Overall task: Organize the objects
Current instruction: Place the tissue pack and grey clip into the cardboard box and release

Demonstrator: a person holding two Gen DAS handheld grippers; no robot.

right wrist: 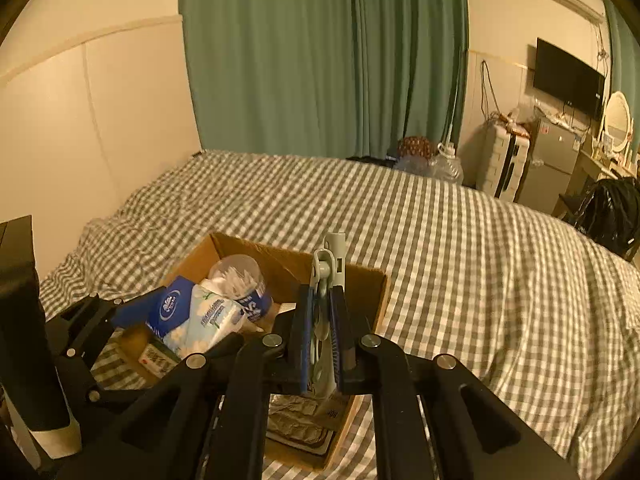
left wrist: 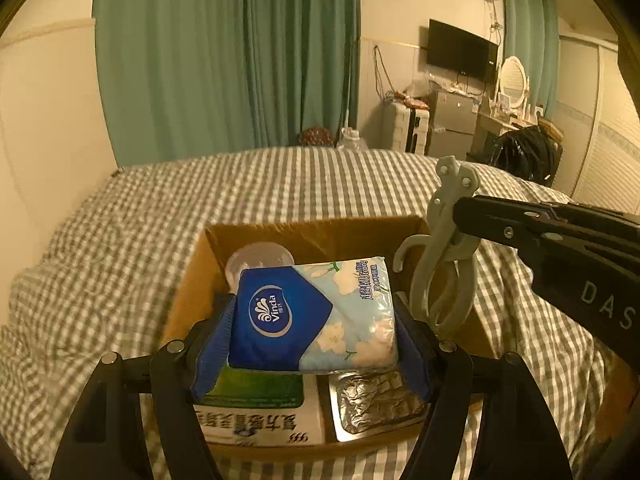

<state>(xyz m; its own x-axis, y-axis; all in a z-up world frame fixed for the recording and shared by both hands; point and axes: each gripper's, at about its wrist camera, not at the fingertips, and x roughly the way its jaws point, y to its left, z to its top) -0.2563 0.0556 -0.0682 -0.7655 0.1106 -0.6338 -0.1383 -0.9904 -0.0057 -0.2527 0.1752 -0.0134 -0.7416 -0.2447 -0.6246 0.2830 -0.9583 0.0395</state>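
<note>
An open cardboard box (left wrist: 304, 232) (right wrist: 362, 280) sits on the checked bedspread. My left gripper (left wrist: 314, 332) is shut on a blue and white Vinda tissue pack (left wrist: 316, 316) (right wrist: 192, 316), held just above the box's contents. My right gripper (right wrist: 320, 324) is shut on a grey plastic folding hanger (right wrist: 326, 276) (left wrist: 444, 264), which stands upright over the box's right side. Inside the box lie a green and white medicine carton (left wrist: 260, 408), a foil blister pack (left wrist: 376, 404) (right wrist: 296, 416) and a clear round tub of cotton swabs (left wrist: 260, 260) (right wrist: 238, 276).
The grey checked bed (left wrist: 280, 184) (right wrist: 460, 240) spreads around the box on all sides. A cream wall lies left, green curtains (left wrist: 224, 56) behind. A fridge, suitcase, TV (left wrist: 460, 50) and a black bag (left wrist: 528, 156) stand beyond the bed at right.
</note>
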